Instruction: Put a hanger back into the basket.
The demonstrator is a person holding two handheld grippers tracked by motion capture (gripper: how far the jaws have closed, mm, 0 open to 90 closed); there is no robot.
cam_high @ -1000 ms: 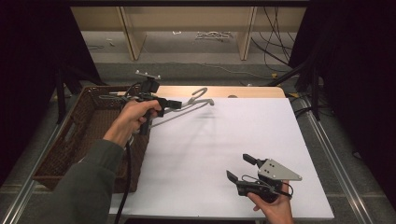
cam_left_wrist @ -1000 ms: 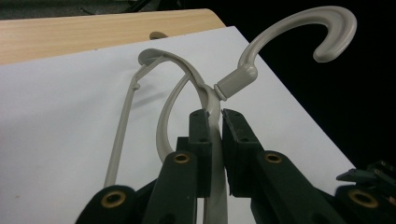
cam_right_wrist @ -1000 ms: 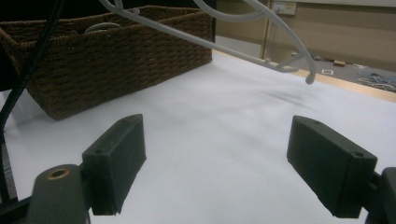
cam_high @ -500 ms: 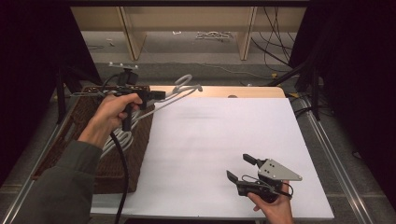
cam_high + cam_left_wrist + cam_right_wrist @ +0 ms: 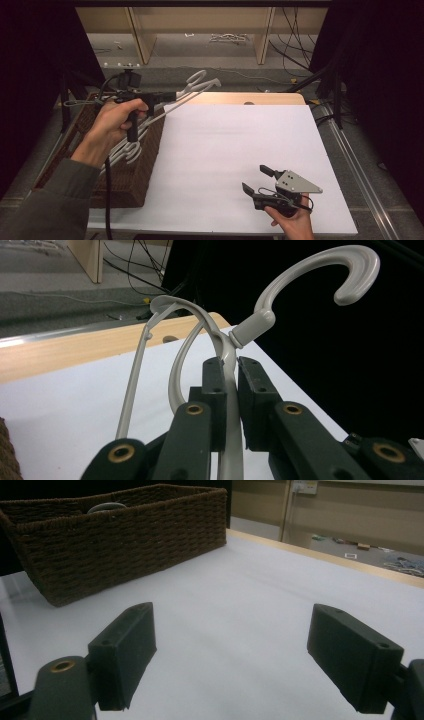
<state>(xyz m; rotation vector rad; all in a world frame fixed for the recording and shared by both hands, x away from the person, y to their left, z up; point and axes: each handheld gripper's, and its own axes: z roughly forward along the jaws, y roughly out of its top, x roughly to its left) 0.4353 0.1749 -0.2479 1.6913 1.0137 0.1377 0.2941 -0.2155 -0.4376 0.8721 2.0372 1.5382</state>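
A grey plastic hanger point(image 5: 196, 86) hangs in the air above the table's far left corner, its hook point(image 5: 320, 270) curling up at the far end. My left gripper point(image 5: 170, 96) is shut on the hanger's neck, with the pads pressing it from both sides point(image 5: 229, 365). A hand holds this gripper above the brown wicker basket point(image 5: 136, 181). My right gripper point(image 5: 255, 178) rests low over the white table point(image 5: 240, 140) near the front right, its jaws wide open with nothing between them point(image 5: 245, 650).
The basket point(image 5: 125, 540) stands along the table's left side and holds more grey hangers point(image 5: 124, 151). A wooden table edge point(image 5: 260, 98) runs along the back. Beyond it are shelf legs and cables on the floor.
My left gripper has risen and moved left with the hanger, from over the table's back edge to above the basket. The right gripper has stayed put.
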